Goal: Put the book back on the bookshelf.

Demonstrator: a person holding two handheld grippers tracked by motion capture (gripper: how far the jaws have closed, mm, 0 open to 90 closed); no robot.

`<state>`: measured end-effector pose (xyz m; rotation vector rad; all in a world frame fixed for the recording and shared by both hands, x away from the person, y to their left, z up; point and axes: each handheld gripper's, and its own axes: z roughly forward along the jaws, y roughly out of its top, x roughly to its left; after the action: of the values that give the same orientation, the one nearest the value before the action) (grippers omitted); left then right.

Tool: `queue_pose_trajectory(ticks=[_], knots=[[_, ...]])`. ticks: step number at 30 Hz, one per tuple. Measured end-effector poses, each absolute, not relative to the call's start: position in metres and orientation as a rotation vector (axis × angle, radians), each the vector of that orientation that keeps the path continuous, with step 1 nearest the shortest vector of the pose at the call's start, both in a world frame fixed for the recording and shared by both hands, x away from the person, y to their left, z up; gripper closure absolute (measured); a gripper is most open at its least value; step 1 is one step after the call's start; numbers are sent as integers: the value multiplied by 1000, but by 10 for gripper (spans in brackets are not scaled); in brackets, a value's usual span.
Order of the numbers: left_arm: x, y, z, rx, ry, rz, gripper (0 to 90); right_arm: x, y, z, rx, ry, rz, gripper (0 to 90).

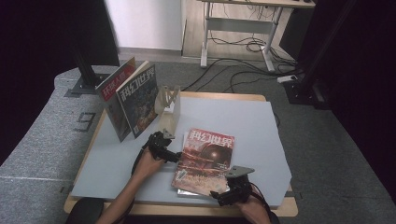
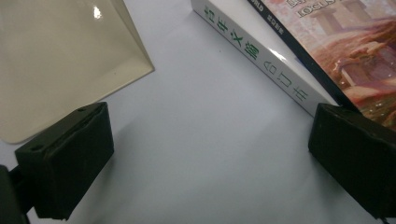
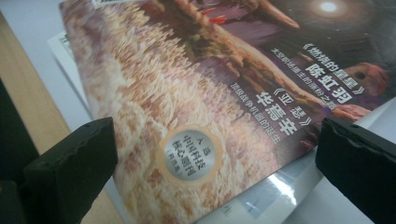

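Two magazines (image 1: 130, 100) already stand upright in the clear acrylic book stand (image 1: 170, 105) at the far left of the table, and a small stack is left lying flat on the grey mat (image 1: 252, 126) nearer the person. On top of that stack is the red-covered science-fiction magazine (image 1: 205, 161); under it, the left gripper view shows a white-spined volume (image 2: 261, 60) with green lettering.

The left gripper (image 1: 175, 156) sits low at the stack's left edge, jaws spread wide with nothing between them but bare mat; one jaw is just beside the white spine. The right gripper (image 1: 222, 196) is at the stack's near corner, also wide open and empty, the glossy cover (image 3: 187, 93) lying between its jaws in the right gripper view.

To my eye this is the approach to the pick-up: both grippers are lining up on the top magazine, and neither has hold of it. The next move would call for getting a jaw under the cover's edge without catching the book beneath, closing, then lifting it towards the stand.
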<state>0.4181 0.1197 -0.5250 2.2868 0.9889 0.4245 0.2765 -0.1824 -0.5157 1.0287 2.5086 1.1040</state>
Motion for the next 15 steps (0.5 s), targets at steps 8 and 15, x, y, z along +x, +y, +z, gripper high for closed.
queue_pose_trajectory(ticks=[8, 15], knots=[[425, 119, -524, 2283, 1006, 428, 11, 270, -175, -514, 996, 2548, 1093, 0], [431, 117, -524, 2265, 1032, 448, 36, 261, -164, -513, 940, 2594, 1086, 0]])
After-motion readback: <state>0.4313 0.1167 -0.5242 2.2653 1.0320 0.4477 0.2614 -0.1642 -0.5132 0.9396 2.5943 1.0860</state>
